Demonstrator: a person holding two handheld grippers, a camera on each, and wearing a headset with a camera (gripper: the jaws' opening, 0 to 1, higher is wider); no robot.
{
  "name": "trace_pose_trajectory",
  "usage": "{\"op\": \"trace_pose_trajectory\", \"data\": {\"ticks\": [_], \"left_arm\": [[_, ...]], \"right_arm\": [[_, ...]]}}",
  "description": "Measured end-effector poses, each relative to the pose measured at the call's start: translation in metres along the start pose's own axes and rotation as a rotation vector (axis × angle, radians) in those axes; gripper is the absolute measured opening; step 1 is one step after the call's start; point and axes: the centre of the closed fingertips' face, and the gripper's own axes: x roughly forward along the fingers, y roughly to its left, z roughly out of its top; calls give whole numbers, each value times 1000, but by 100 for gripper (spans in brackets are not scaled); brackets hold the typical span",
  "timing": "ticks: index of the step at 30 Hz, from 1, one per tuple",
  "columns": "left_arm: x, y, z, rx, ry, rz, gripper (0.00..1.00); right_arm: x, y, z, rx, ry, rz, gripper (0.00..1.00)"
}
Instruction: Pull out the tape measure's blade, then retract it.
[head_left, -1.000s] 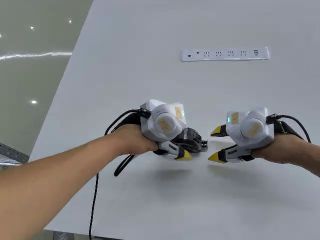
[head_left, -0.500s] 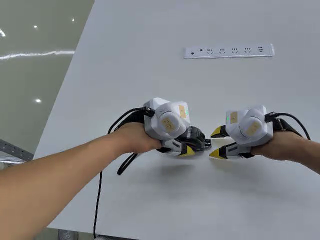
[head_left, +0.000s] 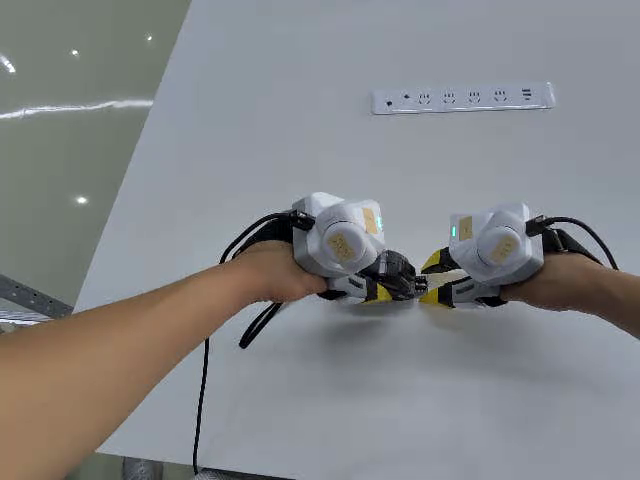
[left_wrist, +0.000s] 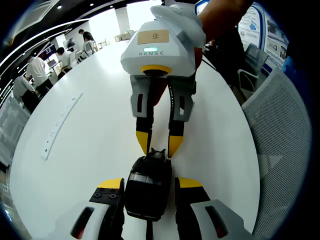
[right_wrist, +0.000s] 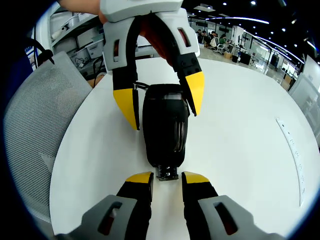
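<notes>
1. The left gripper (head_left: 388, 284) is held in the person's left hand (head_left: 268, 275) just above the worktop (head_left: 300, 120), over its near half. It is well short of the power strip (head_left: 463, 98), which lies toward the far edge.
2. Its fingers (left_wrist: 111, 196) are clamped on the black tape measure (left_wrist: 148, 187), one finger against each side of the case. The case is carried clear of the worktop.
3. The tape measure's mouth faces the right gripper (right_wrist: 167, 178). The metal end hook (right_wrist: 167, 172) sits right at the mouth, with hardly any blade drawn out.
4. The right gripper, in the right hand (head_left: 560, 285), points straight at the left one, tips almost meeting.
5. Its fingers (right_wrist: 140, 187) are slightly parted, one on each side of the end hook. In the right gripper view they are very close to the hook, with a thin gap on each side.
6. A black cable (head_left: 205, 385) trails from the left gripper toward the near edge of the worktop.
</notes>
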Motion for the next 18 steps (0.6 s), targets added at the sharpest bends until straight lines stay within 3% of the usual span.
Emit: {"op": "trace_pose_trajectory", "data": {"ticks": [18], "left_arm": [[0, 3, -1, 9, 12, 3, 31]], "right_arm": [[5, 0, -1, -31, 14, 7, 14]]}}
